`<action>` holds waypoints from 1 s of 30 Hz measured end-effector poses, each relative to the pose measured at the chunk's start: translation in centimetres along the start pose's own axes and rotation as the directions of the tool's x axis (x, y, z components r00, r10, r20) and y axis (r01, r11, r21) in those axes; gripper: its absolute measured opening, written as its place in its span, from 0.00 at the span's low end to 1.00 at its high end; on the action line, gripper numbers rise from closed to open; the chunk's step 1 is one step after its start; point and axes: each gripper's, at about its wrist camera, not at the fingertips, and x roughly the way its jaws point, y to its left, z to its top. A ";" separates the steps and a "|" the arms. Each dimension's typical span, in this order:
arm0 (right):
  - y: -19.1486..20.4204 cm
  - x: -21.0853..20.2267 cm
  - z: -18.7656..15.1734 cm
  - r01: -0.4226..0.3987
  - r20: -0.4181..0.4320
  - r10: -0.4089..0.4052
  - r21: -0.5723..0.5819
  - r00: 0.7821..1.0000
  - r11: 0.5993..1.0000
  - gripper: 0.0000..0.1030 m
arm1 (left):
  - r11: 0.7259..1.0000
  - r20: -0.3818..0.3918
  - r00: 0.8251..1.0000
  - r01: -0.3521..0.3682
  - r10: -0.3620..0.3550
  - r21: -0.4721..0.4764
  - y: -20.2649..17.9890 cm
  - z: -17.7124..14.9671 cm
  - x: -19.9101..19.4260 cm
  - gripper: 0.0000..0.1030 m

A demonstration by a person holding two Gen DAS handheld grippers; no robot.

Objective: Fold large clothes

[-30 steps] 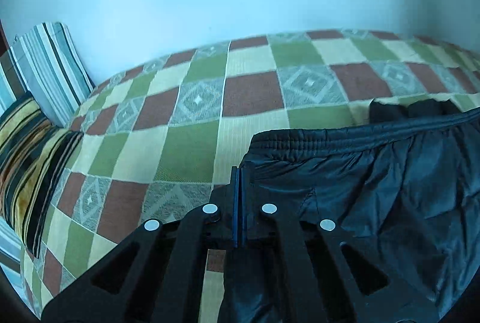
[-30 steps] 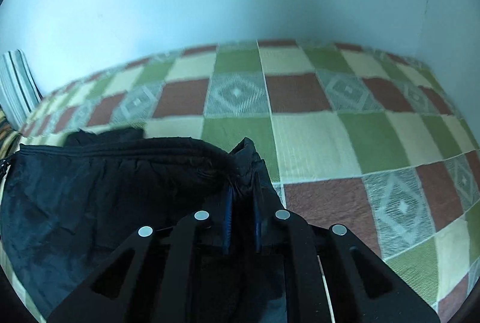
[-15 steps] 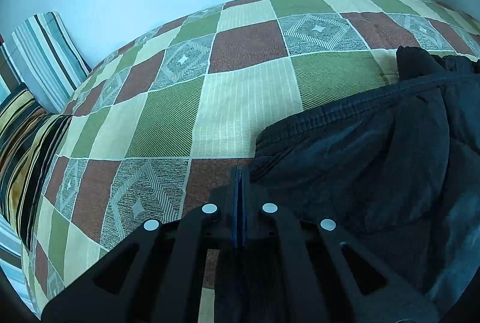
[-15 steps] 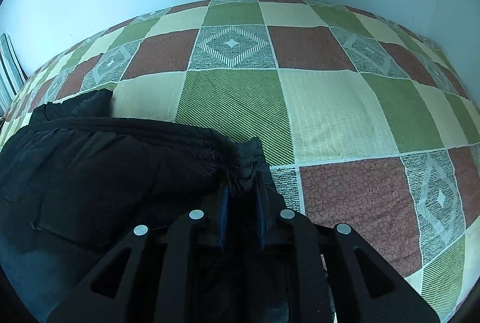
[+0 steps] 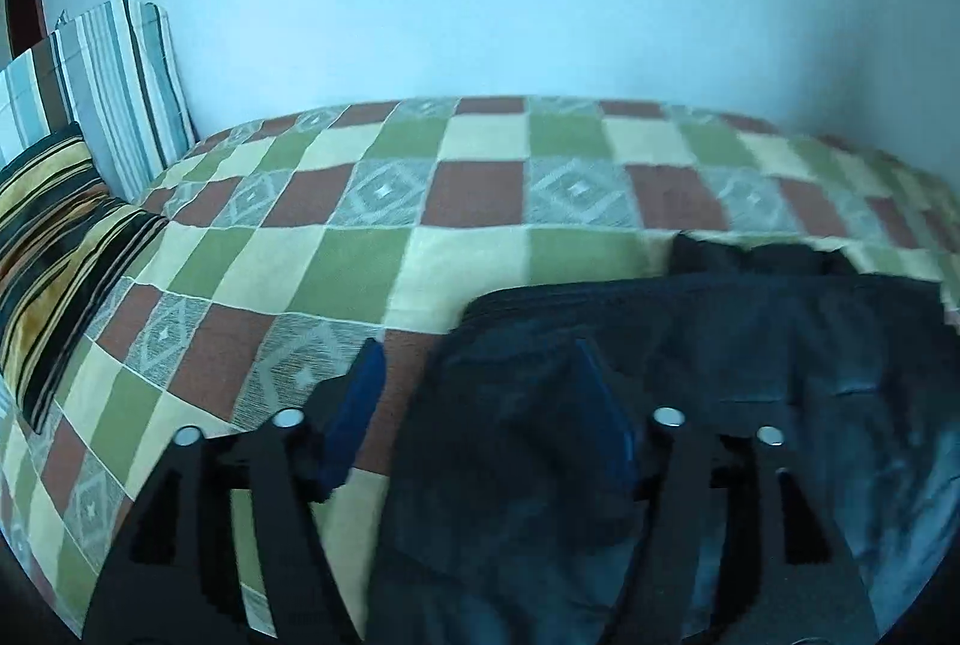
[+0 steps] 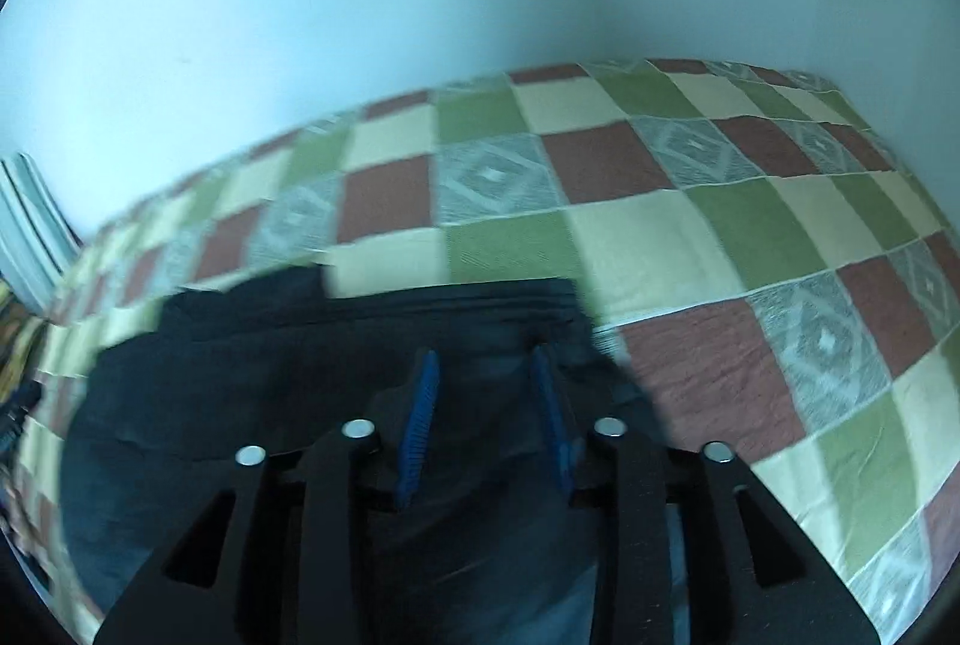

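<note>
Trousers, dark and elastic-waisted, lie flat on the checked bed, waistband edge toward the wall, apparently laid down after a fold. Both grippers have just been opening their jaws, so the cloth appears released rather than held. The left gripper stands wide open, one blue pad over the bedspread and the other over the fabric, pressing nothing. The right gripper is partly open above the waistband corner, cloth below the pads but not pinched. Only the left wrist view shows the striped pillows clearly; the right wrist view shows the bed's far corner by the wall.
</note>
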 end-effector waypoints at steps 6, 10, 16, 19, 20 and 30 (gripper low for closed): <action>7.1 -0.3 -2.2 -0.071 0.003 0.072 -0.097 0.997 0.993 0.55 | 0.995 0.064 0.994 0.086 -0.090 0.058 -7.2 -2.1 -3.5 0.92; 9.2 1.4 -3.8 -0.036 -0.003 0.036 -0.117 0.999 0.992 0.55 | 0.996 0.044 0.998 0.033 -0.037 0.086 -10.3 -3.9 -2.1 0.92; 9.1 5.7 -6.4 0.028 -0.040 -0.034 -0.156 0.999 0.987 0.64 | 1.000 -0.056 0.998 -0.001 0.002 0.021 -10.3 -6.6 2.2 0.95; 9.3 6.7 -6.9 0.057 -0.020 -0.061 -0.172 0.998 0.983 0.65 | 0.999 -0.051 0.998 -0.029 0.031 0.042 -10.6 -7.3 3.1 0.98; 9.4 7.0 -7.0 0.063 -0.019 -0.067 -0.173 0.998 0.983 0.65 | 0.998 -0.052 0.998 -0.039 0.041 0.042 -10.7 -7.5 3.4 0.98; 9.6 8.0 -7.9 0.088 0.010 -0.087 -0.172 0.996 0.981 0.66 | 0.999 -0.067 0.997 -0.040 0.042 0.031 -10.7 -8.9 5.0 0.98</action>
